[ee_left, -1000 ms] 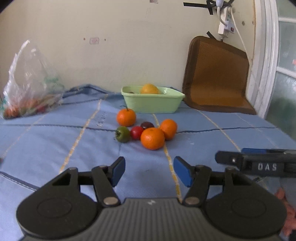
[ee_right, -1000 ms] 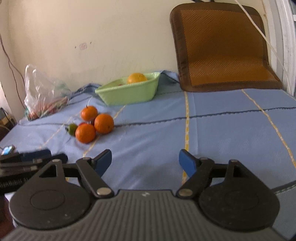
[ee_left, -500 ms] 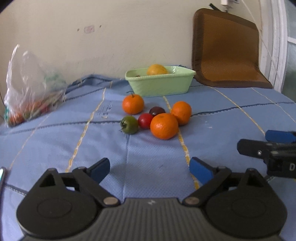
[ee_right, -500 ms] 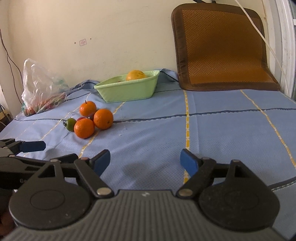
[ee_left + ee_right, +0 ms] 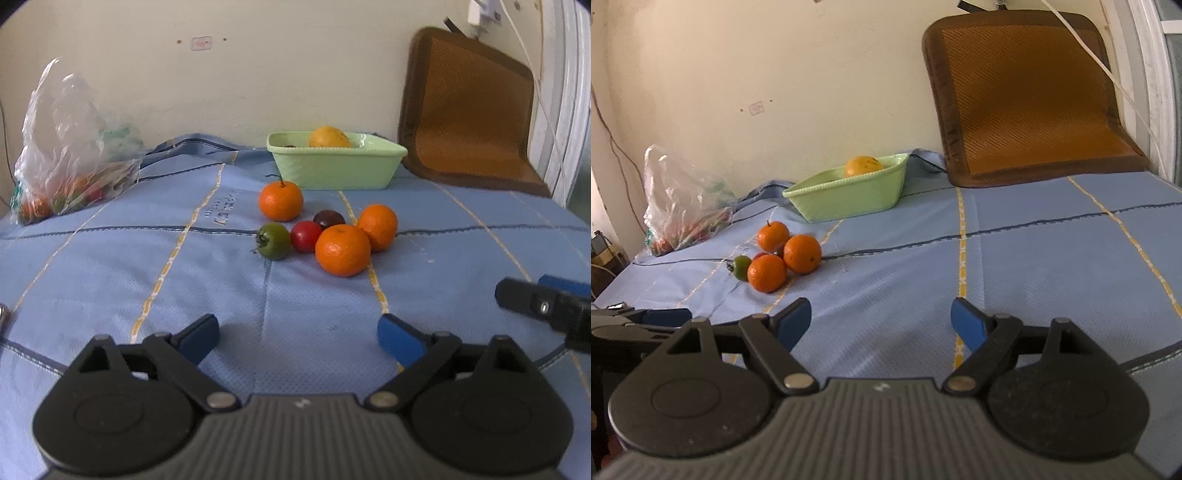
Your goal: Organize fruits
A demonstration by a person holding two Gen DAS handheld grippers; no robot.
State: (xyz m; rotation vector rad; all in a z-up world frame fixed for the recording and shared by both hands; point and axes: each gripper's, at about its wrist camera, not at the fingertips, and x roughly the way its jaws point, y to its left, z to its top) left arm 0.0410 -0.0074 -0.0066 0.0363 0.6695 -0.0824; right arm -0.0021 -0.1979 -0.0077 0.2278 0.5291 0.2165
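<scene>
the left gripper (image 5: 297, 334) is wide open and holds nothing. the right gripper (image 5: 881, 319) is too. oranges (image 5: 342, 250) sit near the green bowl (image 5: 334, 168).

Left gripper (image 5: 297, 334): grey ribbed housing with a small pale mark at its front edge; two black rounded side plates, each with a shallow circular recess and a triangular cut-out; black link arms fixed by silver round rivets; fingers (image 5: 400, 339) were tipped with blue pads.

Right gripper (image 5: 881, 325): same build, with grey ribbed housing, black plates, silver rivets and blue-padded fingers (image 5: 967, 328).
</scene>
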